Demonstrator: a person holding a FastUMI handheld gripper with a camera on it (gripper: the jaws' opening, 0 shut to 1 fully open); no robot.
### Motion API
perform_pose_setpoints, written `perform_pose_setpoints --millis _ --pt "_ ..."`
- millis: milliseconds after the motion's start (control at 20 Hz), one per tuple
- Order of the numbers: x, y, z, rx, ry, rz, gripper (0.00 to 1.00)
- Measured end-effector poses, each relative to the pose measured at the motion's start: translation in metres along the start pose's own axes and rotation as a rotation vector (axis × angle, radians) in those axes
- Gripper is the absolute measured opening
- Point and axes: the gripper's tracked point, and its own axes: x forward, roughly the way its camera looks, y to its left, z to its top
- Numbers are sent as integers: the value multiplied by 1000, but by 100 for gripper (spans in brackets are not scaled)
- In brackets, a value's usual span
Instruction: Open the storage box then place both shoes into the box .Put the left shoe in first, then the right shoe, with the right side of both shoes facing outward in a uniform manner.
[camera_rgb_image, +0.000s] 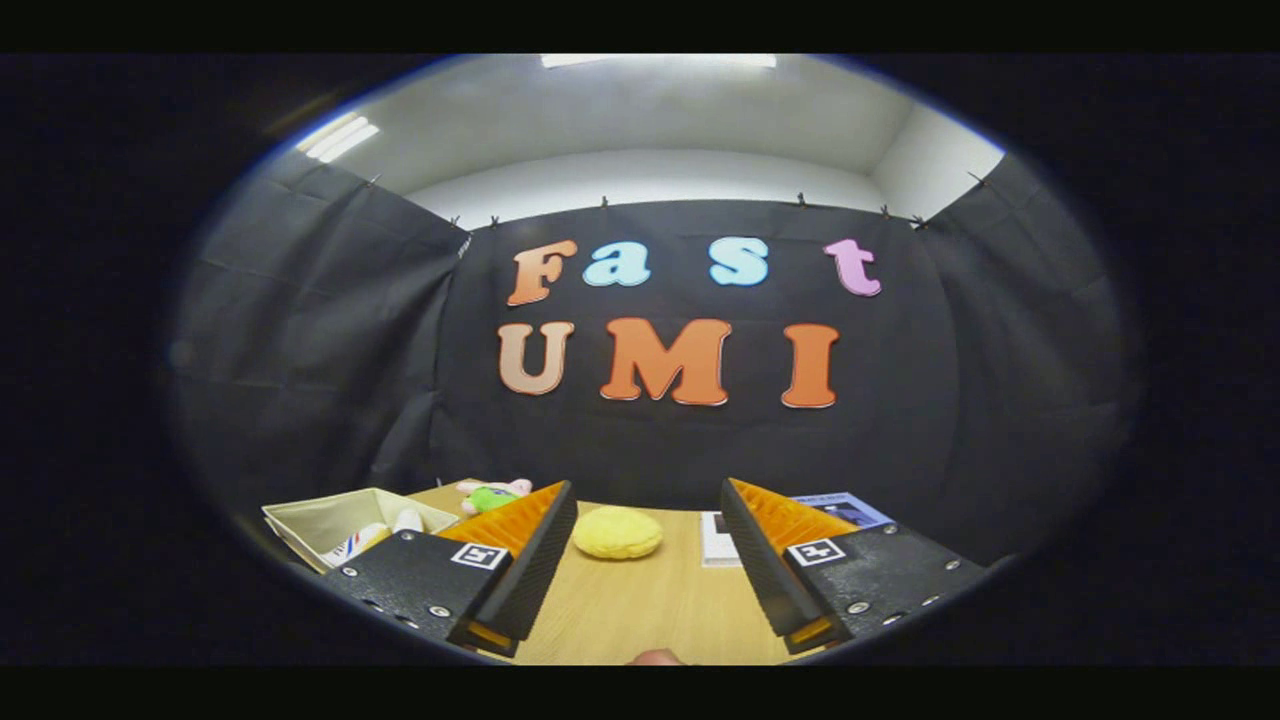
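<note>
The claw (648, 560) is held level above the table (640, 610), its fingers spread wide and holding nothing. Between them, just ahead of the tips, lies a soft yellow puff (617, 532) on the wood; it is no part of the job. Off to the left of the left finger sits the box (300, 520), a pale fabric bin with no lid seen on it, and something white with red and blue stripes shows inside it, likely a shoe (358, 541), though too little shows to tell which one or how it faces. A shoe should be light, its upper yielding and the sole stiff, so I judge the heel collar or the sole edge the best hold. The bin's cloth walls look limp and may fold if pushed. Beyond the box lies a small plush toy (492, 494); to the right are a white card (718, 540) and a booklet (840, 508). The left finger partly hides the box.
</note>
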Motion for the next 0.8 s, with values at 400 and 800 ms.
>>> perform_pose_setpoints --millis 400,800 --pt "-22 -50 -21 58 -11 -147 97" --pt "-35 -60 -29 106 -69 -187 97"
